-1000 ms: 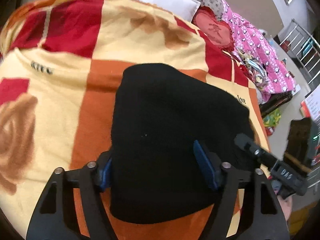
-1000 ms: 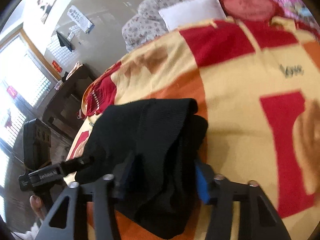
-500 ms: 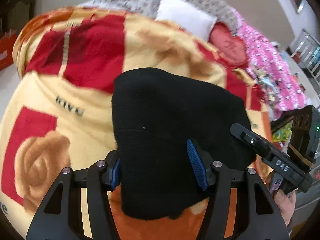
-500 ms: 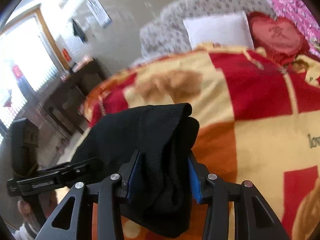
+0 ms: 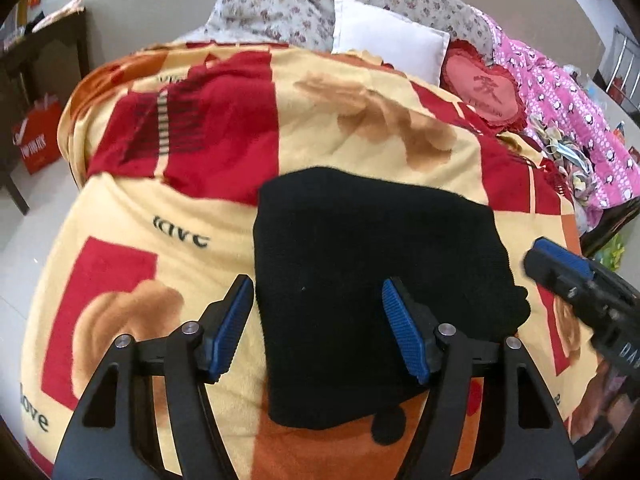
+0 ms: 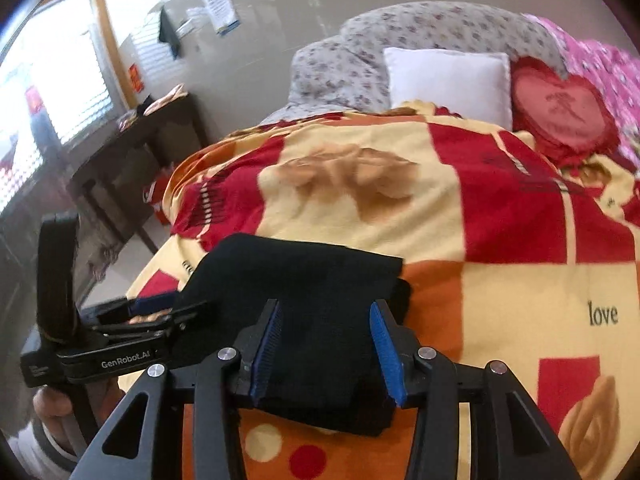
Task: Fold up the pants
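Observation:
The black pants (image 5: pixel 372 280) lie folded into a thick rectangle on the red, orange and yellow blanket (image 5: pixel 200 184). My left gripper (image 5: pixel 318 326) is open above the fold's near left edge, its blue pads apart and holding nothing. My right gripper (image 6: pixel 326 354) is open over the fold's near right end (image 6: pixel 304 292), its jaws standing either side of the cloth without pinching it. The right gripper also shows in the left wrist view (image 5: pixel 576 284), and the left gripper in the right wrist view (image 6: pixel 132 332).
A white pillow (image 5: pixel 388 48), a red heart cushion (image 5: pixel 484 92) and a pink quilt (image 5: pixel 568 112) lie at the bed's head. A dark wooden table (image 6: pixel 132 140) and a red bag (image 5: pixel 38 140) stand on the floor to the left.
Both grippers have let go of the pants and drawn back. The fold now rests flat on the blanket, further from both cameras.

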Action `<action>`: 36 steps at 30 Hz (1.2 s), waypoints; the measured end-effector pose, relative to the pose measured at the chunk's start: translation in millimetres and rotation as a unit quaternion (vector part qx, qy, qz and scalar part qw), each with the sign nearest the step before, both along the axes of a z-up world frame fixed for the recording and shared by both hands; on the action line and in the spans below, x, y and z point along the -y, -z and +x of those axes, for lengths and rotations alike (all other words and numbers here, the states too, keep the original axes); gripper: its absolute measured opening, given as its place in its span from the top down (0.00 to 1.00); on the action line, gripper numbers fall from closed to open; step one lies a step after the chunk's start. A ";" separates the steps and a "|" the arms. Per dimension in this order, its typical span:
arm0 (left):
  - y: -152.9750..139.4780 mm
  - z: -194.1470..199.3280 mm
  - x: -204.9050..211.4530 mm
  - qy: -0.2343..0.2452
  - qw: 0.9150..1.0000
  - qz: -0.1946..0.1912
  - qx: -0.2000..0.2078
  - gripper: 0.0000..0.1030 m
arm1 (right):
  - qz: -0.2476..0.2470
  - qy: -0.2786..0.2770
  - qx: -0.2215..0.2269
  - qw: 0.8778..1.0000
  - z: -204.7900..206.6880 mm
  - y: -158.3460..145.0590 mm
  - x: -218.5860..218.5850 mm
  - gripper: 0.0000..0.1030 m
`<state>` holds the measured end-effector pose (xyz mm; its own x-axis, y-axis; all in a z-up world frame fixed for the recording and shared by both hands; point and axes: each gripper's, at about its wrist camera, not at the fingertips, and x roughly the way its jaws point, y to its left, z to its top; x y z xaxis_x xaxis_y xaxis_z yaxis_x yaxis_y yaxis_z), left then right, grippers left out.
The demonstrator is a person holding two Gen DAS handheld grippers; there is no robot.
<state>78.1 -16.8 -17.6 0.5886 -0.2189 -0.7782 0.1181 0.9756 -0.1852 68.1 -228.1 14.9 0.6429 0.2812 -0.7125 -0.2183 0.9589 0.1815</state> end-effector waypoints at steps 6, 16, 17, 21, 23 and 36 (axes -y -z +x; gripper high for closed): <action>10.2 6.7 12.4 0.000 0.999 0.044 -0.003 0.35 | -0.037 0.018 -0.030 0.999 -1.9 32.6 -7.2 0.57; 9.5 -1.3 19.0 -0.010 0.998 0.065 0.013 0.34 | -0.015 0.019 -0.018 1.000 -13.8 31.8 -0.7 0.57; 7.8 -3.3 18.8 -0.011 0.998 0.066 0.015 0.34 | -0.008 0.023 -0.013 1.000 -15.8 27.7 0.7 0.57; -2.1 -16.2 17.3 -0.017 0.996 0.074 0.036 0.34 | -0.018 0.039 0.010 0.999 -21.6 13.2 -2.1 0.57; -6.7 -23.7 17.6 -0.018 0.996 0.081 0.044 0.34 | -0.018 0.046 0.011 0.999 -24.2 9.8 -2.6 0.57; -19.6 -63.9 6.2 -0.037 0.995 0.068 0.063 0.34 | -0.028 0.064 0.022 0.997 -42.8 -4.1 -9.2 0.56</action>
